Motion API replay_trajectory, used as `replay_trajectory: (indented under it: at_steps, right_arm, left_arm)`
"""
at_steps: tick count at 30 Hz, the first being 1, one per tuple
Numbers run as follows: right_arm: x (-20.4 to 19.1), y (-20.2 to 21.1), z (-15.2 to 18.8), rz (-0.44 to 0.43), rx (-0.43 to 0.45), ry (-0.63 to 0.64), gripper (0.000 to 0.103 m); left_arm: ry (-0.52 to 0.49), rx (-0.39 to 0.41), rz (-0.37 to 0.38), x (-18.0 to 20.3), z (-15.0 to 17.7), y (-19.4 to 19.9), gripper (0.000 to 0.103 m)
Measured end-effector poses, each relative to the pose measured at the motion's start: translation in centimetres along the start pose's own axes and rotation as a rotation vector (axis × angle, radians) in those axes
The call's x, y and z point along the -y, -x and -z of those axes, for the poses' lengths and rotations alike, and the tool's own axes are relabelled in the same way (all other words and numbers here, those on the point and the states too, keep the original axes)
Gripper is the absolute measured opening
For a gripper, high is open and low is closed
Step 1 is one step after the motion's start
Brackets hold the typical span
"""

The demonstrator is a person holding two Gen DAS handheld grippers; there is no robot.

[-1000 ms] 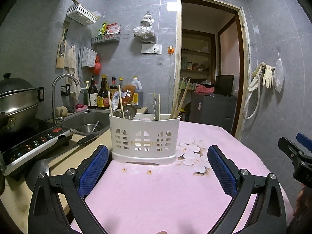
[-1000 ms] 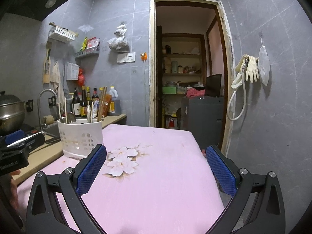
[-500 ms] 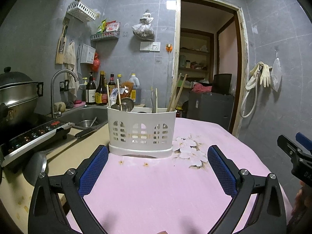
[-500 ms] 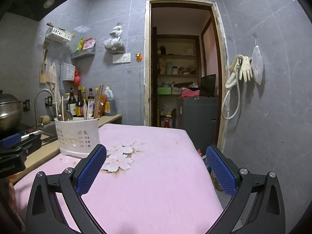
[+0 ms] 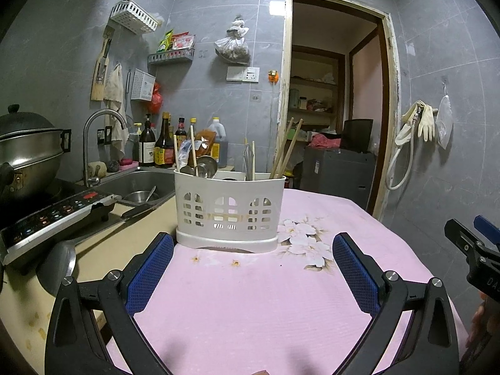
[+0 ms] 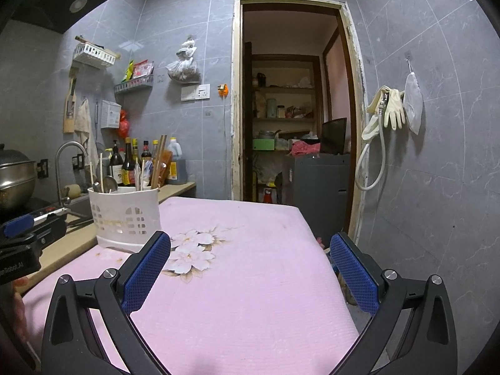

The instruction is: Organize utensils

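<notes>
1. Left gripper [image 5: 252,268] hung low over the pink cloth [image 5: 250,306], jaws spread wide, nothing between the blue pads [image 5: 150,273].
2. Right gripper [image 6: 250,270] likewise gaping and empty, aimed toward the doorway.
3. White utensil caddy [image 5: 229,211] stood dead ahead of the left gripper, near, not touching; from the right gripper it lay off to the left.
4. Chopsticks [image 5: 286,148] and spoons [image 5: 204,165] stood upright in it, handles up.
5. Judged: left hand nearer.
</notes>
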State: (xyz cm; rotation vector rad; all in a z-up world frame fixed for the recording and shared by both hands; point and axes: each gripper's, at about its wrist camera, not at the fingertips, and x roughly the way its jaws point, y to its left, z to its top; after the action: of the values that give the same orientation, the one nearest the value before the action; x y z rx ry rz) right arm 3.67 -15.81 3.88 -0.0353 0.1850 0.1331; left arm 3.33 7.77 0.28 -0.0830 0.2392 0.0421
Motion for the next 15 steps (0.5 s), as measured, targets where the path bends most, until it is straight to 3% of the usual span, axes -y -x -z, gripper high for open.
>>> replay_trajectory:
  at_steps: [15]
  right_arm:
    - [0.24,0.08,0.27,0.002,0.0,0.001,0.103]
  left_arm:
    - [0.001,0.0,0.001,-0.01,0.06,0.05,0.1]
